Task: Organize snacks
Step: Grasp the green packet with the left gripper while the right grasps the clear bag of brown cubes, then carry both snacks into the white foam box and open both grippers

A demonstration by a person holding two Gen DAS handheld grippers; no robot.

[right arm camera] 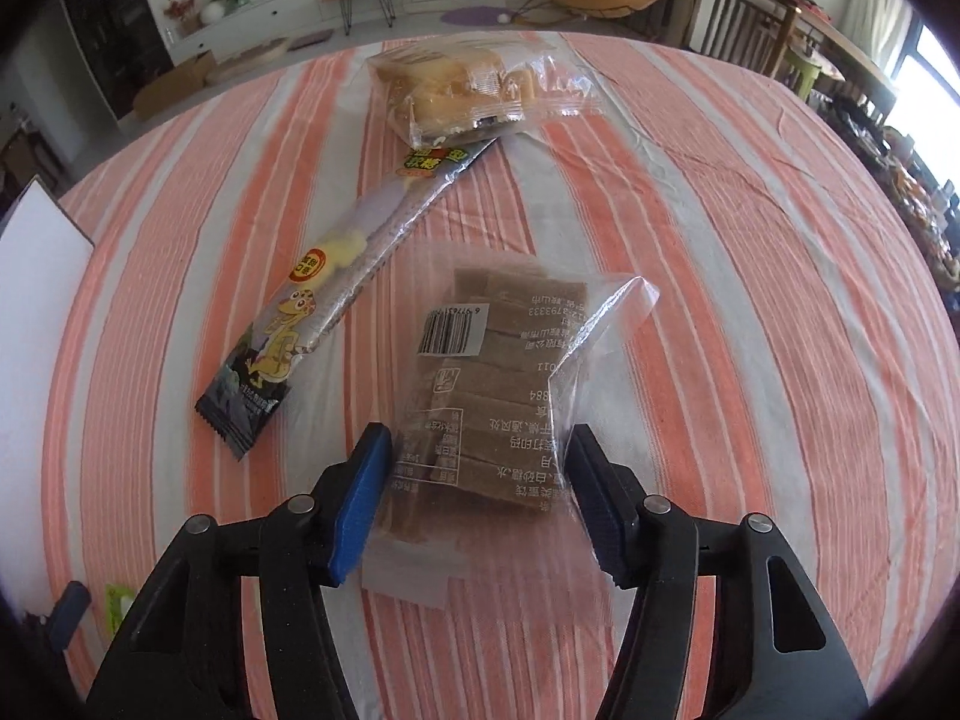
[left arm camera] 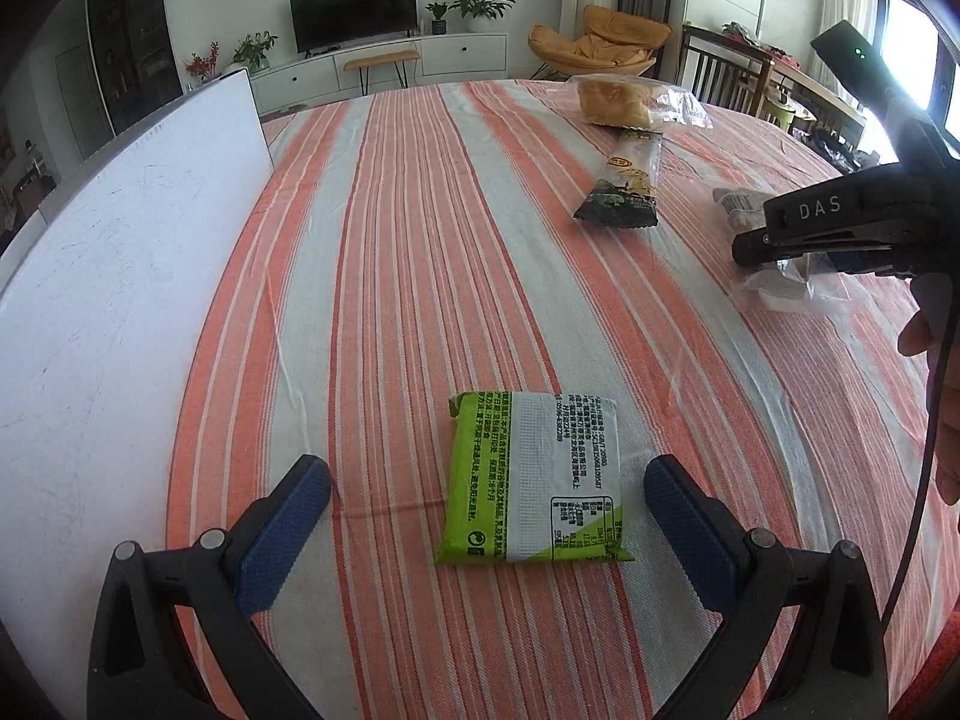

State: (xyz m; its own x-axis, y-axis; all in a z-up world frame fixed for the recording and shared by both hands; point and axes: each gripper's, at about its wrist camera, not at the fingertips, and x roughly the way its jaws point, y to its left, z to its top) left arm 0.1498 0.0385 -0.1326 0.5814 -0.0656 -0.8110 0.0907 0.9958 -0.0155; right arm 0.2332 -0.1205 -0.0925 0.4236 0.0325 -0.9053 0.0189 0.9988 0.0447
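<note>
My left gripper stands open low over the striped cloth. A green and white snack packet lies flat between and just ahead of its blue pads, touching neither. My right gripper is shut on a clear bag of brown bars, one blue pad pressed on each side of its near end. From the left wrist view that gripper sits at the right edge over the same bag. A long dark gummy packet lies left of the bag, and a clear bread bag lies beyond it.
A white board lies along the table's left side. The striped orange and grey tablecloth covers the table. A person's hand and a cable are at the right edge. A TV, chairs and plants stand beyond the far edge.
</note>
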